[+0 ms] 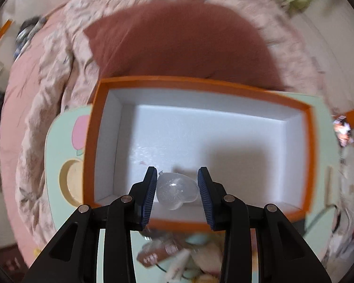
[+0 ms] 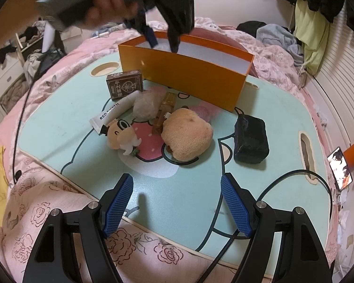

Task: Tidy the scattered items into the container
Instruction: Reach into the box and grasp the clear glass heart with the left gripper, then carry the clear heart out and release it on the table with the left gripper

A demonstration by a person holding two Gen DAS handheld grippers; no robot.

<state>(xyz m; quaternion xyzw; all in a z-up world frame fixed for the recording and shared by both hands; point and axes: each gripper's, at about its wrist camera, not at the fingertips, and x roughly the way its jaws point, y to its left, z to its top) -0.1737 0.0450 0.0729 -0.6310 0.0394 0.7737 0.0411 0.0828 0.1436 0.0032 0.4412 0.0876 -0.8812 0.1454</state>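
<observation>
My left gripper (image 1: 177, 172) hangs over the near end of the orange box (image 1: 200, 83), shut on a clear heart-shaped trinket (image 1: 177, 191) held between its blue pads. The box's white inside holds nothing else. In the right wrist view the left gripper (image 2: 164, 43), in a person's hand, is above the orange box (image 2: 184, 75). In front of the box lie a brown card pack (image 2: 125, 83), a white tube (image 2: 115, 113), a grey fluffy ball (image 2: 145, 106), an amber bottle (image 2: 165, 110), a tan plush (image 2: 186, 136), a small doll (image 2: 122, 136) and a black block (image 2: 250, 139). My right gripper (image 2: 177, 179) is open above the table's front.
Everything sits on a mint cartoon lap table (image 2: 59, 122) on a pink floral bedspread (image 2: 35, 212). A black cable (image 2: 295, 172) loops over the table's right front. A lit phone (image 2: 339, 167) lies off the right edge. Clothes are piled behind the bed.
</observation>
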